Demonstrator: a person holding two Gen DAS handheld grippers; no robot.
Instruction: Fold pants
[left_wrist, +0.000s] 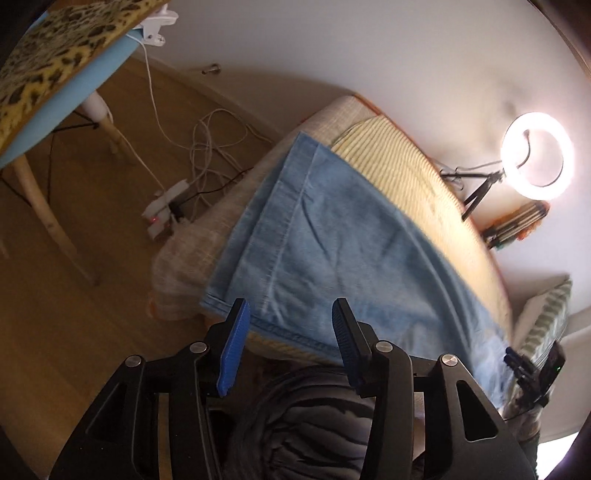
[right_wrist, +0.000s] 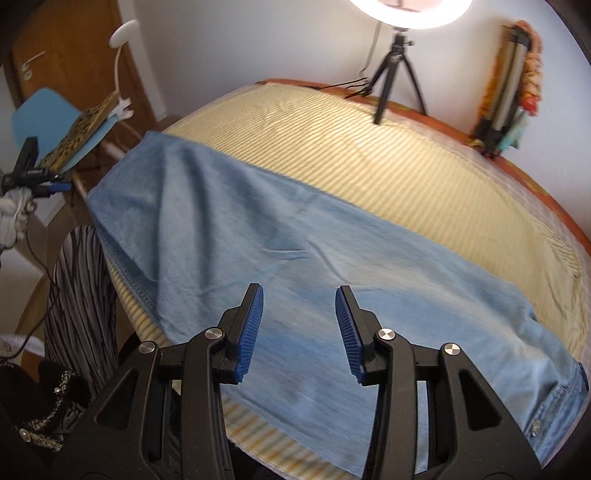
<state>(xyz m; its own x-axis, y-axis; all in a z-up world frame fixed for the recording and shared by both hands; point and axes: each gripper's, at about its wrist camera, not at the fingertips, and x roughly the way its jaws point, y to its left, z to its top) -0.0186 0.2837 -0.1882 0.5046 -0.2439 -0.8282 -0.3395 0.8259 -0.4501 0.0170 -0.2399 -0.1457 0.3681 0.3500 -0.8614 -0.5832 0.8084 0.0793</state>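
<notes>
Pants (right_wrist: 295, 236) lie on striped bed (right_wrist: 369, 155) near tripod (right_wrist: 395, 74); both grippers empty, parted.

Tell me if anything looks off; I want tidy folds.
Mostly fine. The jeans lie folded lengthwise on the bed, but their left end overhangs the bed's edge, with a few creases mid-leg.

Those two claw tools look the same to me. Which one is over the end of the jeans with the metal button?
The right gripper. Its view shows the jeans waistband button close by; the left gripper hovers over the hemmed leg end.
</notes>
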